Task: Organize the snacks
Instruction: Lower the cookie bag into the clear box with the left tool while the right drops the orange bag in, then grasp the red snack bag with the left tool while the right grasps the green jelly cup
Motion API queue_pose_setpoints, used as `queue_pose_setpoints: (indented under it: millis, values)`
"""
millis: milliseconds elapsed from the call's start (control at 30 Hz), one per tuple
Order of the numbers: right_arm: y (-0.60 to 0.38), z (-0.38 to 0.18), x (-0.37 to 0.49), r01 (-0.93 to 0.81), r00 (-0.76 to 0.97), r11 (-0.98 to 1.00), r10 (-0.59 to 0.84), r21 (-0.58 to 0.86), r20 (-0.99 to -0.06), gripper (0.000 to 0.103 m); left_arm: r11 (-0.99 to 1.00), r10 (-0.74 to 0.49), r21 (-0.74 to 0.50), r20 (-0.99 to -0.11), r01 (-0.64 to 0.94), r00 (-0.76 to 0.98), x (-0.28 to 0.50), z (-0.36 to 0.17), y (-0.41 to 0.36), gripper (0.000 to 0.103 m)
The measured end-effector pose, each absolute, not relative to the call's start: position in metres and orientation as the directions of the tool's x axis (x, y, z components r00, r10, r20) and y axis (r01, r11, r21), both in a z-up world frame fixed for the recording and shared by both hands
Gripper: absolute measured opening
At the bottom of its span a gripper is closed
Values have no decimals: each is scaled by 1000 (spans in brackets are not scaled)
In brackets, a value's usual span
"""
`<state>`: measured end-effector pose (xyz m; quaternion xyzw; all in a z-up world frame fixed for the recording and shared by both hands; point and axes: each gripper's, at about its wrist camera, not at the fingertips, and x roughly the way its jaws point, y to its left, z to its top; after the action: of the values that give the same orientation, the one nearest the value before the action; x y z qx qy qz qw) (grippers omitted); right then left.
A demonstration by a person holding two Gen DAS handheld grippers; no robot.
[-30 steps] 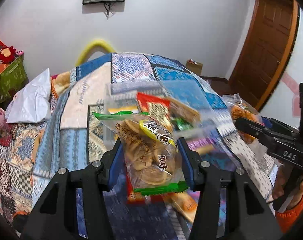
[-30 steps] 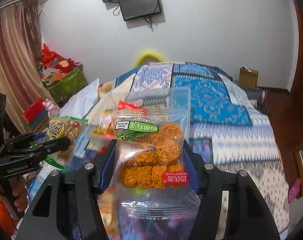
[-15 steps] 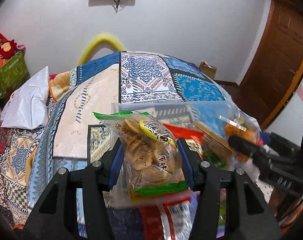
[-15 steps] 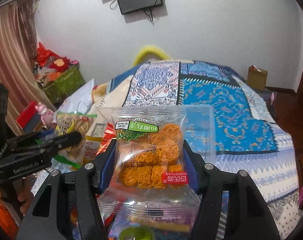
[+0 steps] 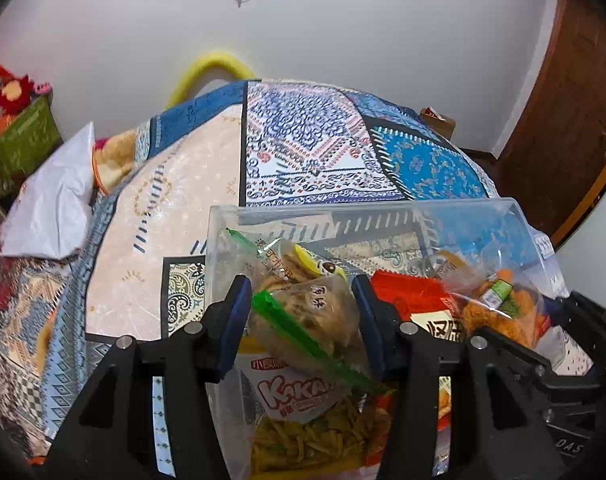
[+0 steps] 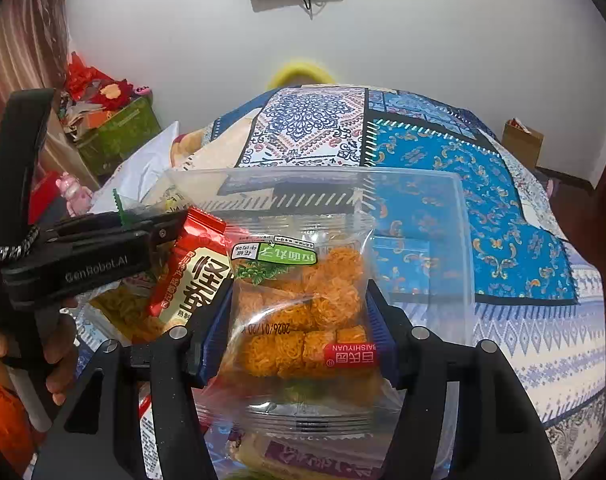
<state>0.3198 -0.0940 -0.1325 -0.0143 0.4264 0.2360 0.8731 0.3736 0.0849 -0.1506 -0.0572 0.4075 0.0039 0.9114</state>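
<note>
Both snack packs lowered into clear bin [image 5: 519,220]; left gripper [image 5: 301,322] gripping biscuit pack [image 5: 311,312]; right gripper [image 6: 299,320] opening around noodle pack [image 6: 303,312]

A big bed [image 6: 443,184] holds everything. A patchwork blanket [image 5: 311,148] of blue, white and cream covers it. A clear plastic box [image 6: 461,216] sits on the blanket. A white pillow [image 5: 51,208] lies at the left edge.

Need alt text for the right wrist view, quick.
The right gripper, jaws opening, has a clear packet of orange noodle bites between them, over a clear bin of snacks on a patchwork quilt. The left gripper is at the left.
</note>
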Motion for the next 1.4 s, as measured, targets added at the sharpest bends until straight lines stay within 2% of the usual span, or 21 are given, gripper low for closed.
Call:
queue_pose_setpoints:
  millis: [267,500,567,733,833,1300,1400]
  values:
    - [-105,-106,306,-435,525,874,441,217,-727,62,999,-35,-53,-701,-3,713,341,-107,75,53]
    - [-123,-73,273,-450,564,870,453,203,-690,62,999,-39,-39,-693,17,720,291,-81,70,59]
    - [-127,-68,263,-455,570,868,456,200,-683,70,999,-42,-33,-703,27,710,276,-80,68,59]
    - [-139,-65,231,-452,587,872,450,189,-673,72,998,-60,-48,-730,37,681,243,-90,63,60]
    - [-143,-73,217,-452,573,872,445,188,-688,72,996,-84,-76,-754,41,651,232,-101,61,64]
    - [-128,-152,195,-479,397,847,442,229,-805,72,988,-150,-154,-882,27,448,224,-183,49,66]
    - [-119,-161,200,-495,371,838,444,230,-816,67,987,-158,-160,-892,32,423,229,-193,45,66]
